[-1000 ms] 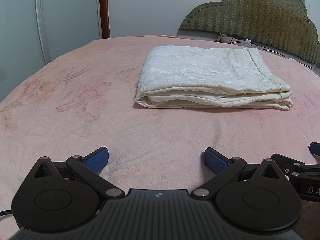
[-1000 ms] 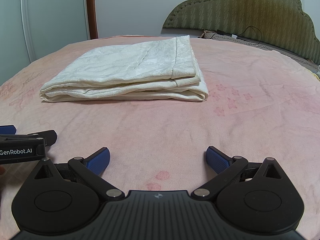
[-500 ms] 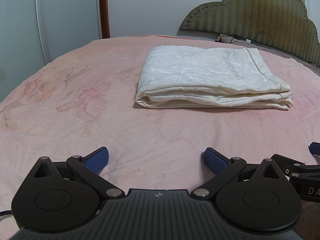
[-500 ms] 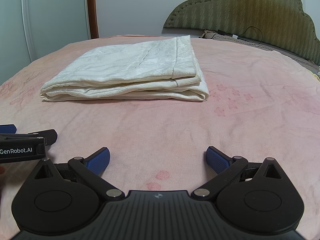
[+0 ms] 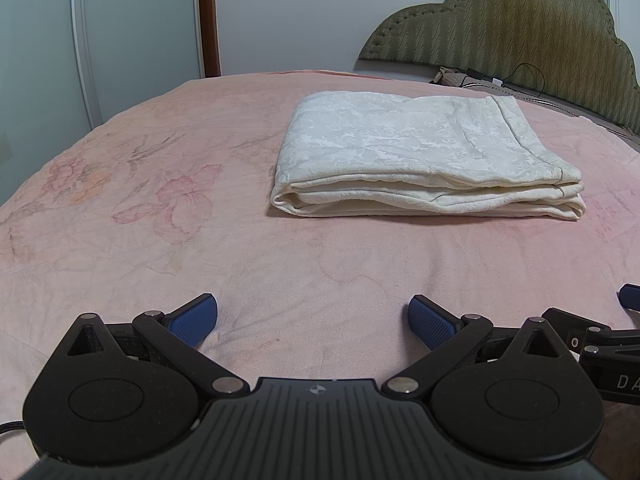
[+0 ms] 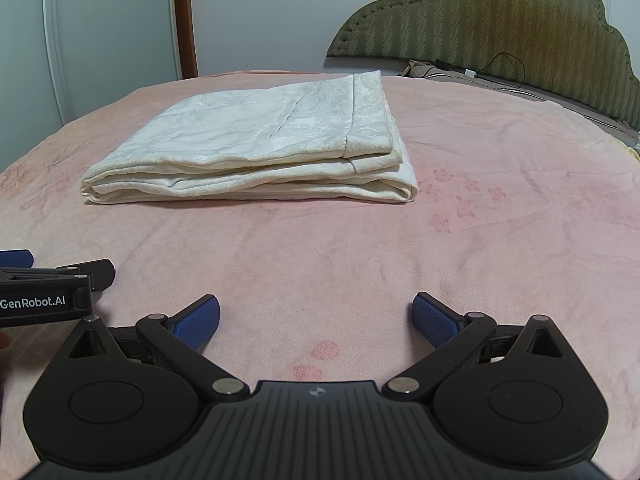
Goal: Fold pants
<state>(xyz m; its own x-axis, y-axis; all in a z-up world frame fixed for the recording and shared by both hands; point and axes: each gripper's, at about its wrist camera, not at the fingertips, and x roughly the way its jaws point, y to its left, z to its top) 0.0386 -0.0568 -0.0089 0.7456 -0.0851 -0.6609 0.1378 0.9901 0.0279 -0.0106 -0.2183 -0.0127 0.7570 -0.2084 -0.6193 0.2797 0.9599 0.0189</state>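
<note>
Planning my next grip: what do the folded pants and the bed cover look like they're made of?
The pants: cream woven cloth, probably jacquard or damask, going by the faint tone-on-tone floral pattern and slight sheen; it looks thick, since the stacked folds hold soft, rounded edges. The bed cover: pink, matte and fuzzy, likely fleece or brushed plush, with a faded flower print and shallow wrinkles.

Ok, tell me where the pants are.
The folded pants lie on the pink bedspread, ahead of both open hand-held grippers, with the green headboard beyond.

No visible change since earlier frames.
</note>
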